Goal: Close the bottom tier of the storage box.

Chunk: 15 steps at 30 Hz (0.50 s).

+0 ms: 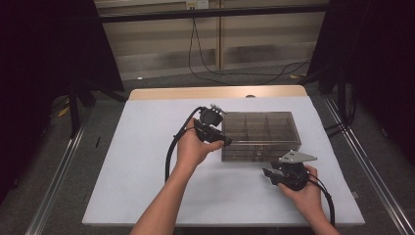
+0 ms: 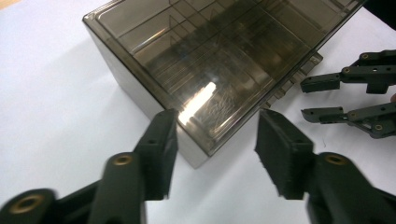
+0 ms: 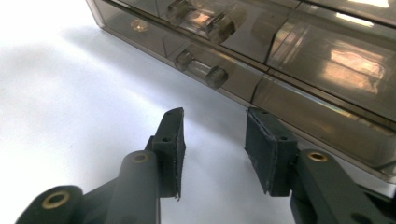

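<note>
On the white table (image 1: 147, 161), largest item first: one smoked-plastic compartment box (image 1: 259, 134), lid down, lying flat toward the far right of centre, its dividers visible through the lid and every compartment apparently empty (glare hid some of them). Front wall: two small clear latches (image 3: 201, 69), both seemingly fastened.

Next, my left gripper (image 2: 215, 140), held at the box's left end, jaws spread and straddling the near corner without pressing on it; nothing was pinched.

Then my right gripper (image 3: 214, 140), low over the table just in front of the box's front wall, jaws likewise parted with bare tabletop between them, short of the latches.

Status, as I judged it: approach made, both tools placed at the box, no grip taken. Outstanding: steadying the box with the left, working the latches with the right, and raising the lid. Barely begun.
</note>
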Motion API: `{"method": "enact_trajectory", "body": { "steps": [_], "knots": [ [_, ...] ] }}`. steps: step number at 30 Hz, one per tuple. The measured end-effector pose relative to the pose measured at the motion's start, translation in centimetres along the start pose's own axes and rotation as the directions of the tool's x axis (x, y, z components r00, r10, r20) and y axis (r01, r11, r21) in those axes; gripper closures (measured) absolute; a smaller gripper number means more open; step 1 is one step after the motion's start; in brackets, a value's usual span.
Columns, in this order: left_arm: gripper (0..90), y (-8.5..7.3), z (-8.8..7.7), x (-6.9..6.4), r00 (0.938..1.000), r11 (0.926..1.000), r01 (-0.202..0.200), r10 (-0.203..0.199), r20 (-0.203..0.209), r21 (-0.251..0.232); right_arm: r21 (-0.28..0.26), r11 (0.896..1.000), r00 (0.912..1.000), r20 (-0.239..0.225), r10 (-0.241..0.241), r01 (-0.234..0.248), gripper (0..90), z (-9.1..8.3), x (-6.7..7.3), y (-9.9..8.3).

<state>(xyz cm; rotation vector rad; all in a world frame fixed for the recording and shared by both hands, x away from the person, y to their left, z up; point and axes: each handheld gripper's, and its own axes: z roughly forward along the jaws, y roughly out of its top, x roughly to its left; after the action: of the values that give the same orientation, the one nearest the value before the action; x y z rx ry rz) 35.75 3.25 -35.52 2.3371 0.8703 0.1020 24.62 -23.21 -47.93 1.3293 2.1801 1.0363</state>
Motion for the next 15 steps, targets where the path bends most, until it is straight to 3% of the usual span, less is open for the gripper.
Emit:
{"method": "enact_trajectory", "body": {
  "steps": [15],
  "knots": [
    [29.9, -1.9, -0.9, 1.4, 0.9998, 0.9998, 0.013, -0.013, -0.012, -0.014, 0.006, 1.000, 0.9996, -0.029, 0.004, -0.004, 41.4, -0.9, 0.1, -0.3]
  ]
}}
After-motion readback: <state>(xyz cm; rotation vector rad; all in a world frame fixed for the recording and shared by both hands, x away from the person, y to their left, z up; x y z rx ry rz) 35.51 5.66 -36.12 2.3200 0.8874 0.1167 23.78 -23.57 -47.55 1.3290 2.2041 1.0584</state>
